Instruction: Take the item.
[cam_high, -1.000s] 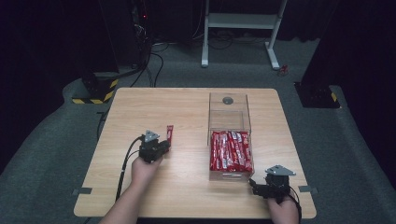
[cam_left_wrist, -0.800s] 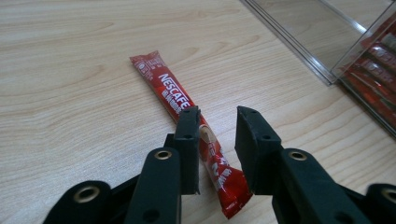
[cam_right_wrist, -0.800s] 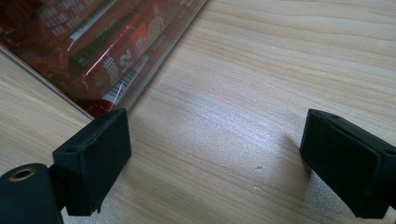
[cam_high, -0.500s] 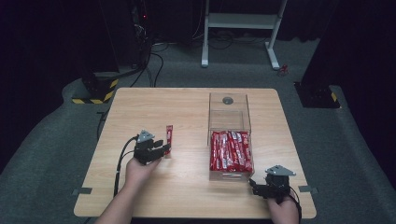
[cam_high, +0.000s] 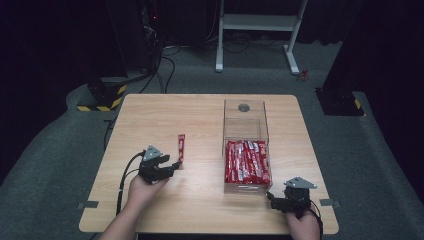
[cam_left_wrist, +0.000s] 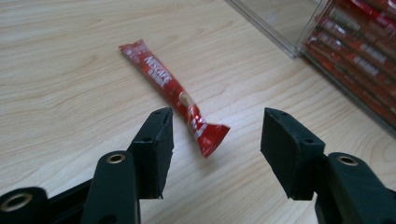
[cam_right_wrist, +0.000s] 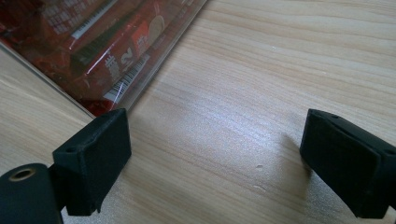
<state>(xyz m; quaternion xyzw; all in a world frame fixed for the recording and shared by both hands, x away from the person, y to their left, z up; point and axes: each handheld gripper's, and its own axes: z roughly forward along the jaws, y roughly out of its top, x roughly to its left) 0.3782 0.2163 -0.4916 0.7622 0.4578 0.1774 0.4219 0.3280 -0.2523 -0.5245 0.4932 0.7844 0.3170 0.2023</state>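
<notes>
Nearest us, the right gripper (cam_high: 274, 198) rests at the near right corner of the table (cam_high: 200, 115). Its jaws stand wide apart with bare wood between them and grip nothing. Just ahead of its left jaw we see the corner of the clear box (cam_right_wrist: 154, 60); a barcode and white print show on the red packets (cam_right_wrist: 107, 42) inside, but we cannot read the print.

The left gripper (cam_left_wrist: 215, 140) sits at the near left of the table. Its jaws have just been opening and now stand about half apart. The red sachet (cam_left_wrist: 173, 91) lies flat on the wood just ahead of them, its near crimped end reaching into the gap, and neither pad touches it. The wrapper reads "NESCAFE" in white letters. From this gripper the sachet runs away and to the left.

Farther off, ahead and right of the left gripper, stands the clear box, its near half packed with matching red packets.
</notes>
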